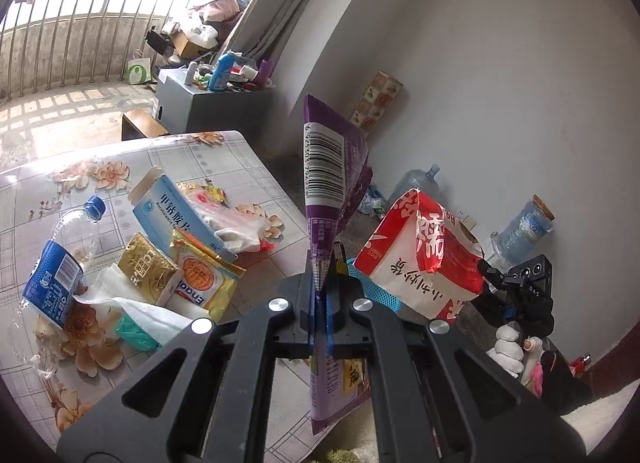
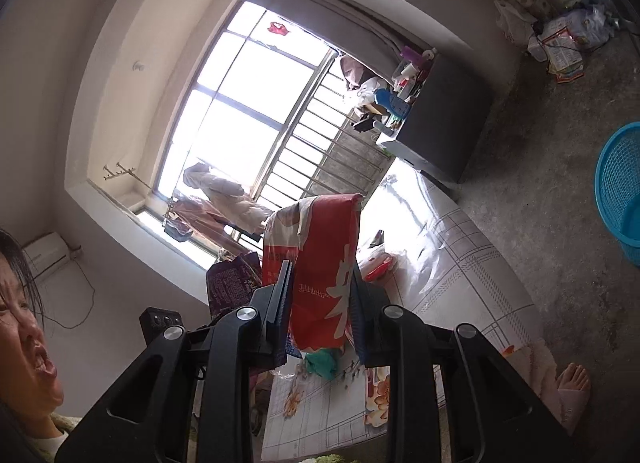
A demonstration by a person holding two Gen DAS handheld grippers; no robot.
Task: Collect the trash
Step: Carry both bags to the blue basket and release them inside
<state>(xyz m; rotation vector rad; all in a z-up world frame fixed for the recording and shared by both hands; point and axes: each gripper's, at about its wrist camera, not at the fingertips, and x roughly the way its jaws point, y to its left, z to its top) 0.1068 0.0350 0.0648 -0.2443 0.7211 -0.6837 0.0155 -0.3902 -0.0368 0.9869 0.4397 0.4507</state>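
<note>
The left claw [image 1: 324, 283] pinches a purple wrapper [image 1: 332, 167] at frame centre; the right claw [image 2: 320, 295] grips a red-and-white paper bag [image 2: 320, 263], lower centre. Both look light, thin and crushable, best held by flat edges. The blue basket [image 2: 620, 191] waits far right.

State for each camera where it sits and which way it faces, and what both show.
Left wrist: on the left gripper, looking down across the floral table toward the wall; its fingers pinch a purple wrapper; the right gripper shows too.
Right wrist: on the right gripper, rolled sideways, facing the balcony window; its fingers clamp a red-and-white pack; a bare foot shows.
Shared: both packages, the table, the blue basket.
</note>
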